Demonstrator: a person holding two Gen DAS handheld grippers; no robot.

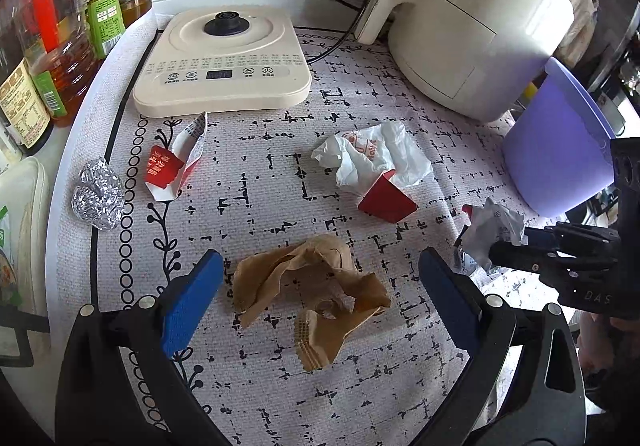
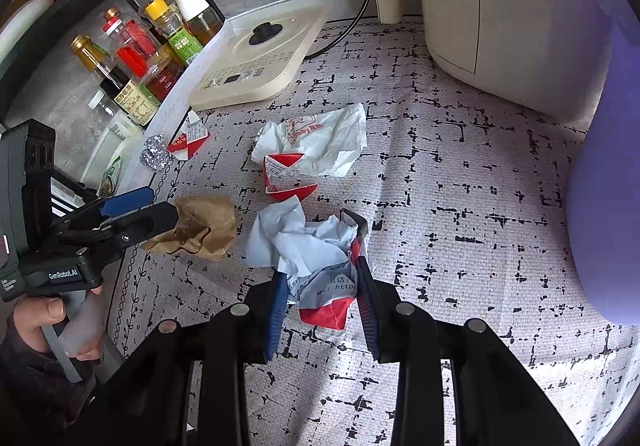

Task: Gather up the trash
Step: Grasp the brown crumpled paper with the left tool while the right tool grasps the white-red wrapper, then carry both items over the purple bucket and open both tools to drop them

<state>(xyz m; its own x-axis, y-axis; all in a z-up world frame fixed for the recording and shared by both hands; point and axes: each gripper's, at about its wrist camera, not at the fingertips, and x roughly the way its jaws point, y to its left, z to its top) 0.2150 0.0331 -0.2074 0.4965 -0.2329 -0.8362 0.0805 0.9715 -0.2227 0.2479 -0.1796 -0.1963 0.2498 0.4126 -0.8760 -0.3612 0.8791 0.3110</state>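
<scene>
— What did the left wrist view show?

— The left gripper [image 1: 320, 286] hung low over the patterned surface [image 1: 400, 386] with its jaws wide apart, the crumpled brown paper bag [image 1: 308, 294] lying between the blue pads and touching neither. Beyond it lay a white wrapper [image 1: 376, 156] with a red carton piece [image 1: 386, 200] against it, a torn red-and-white packet [image 1: 176, 162] and a foil ball [image 1: 98, 194] at the left edge. The purple bin [image 1: 560, 158] stood at the right, beside the cream appliance [image 1: 480, 26].

— And the right wrist view?

— The right gripper [image 2: 322, 306] had its jaws clamped on a wad of crumpled white-and-red paper [image 2: 308, 254], which looked lifted just off the cloth — though I couldn't be sure it was clear. The bin [image 2: 604, 186] filled the right edge of that view, near at hand.

— So which step was that?

— I'd judge one piece was gripped and awaiting the drop, while the other hand was lined up on the bag. Next, the right would need to carry its wad over the bin's rim before releasing; the left would need to come down and close squarely — the bag is floppy and could slip out.
</scene>
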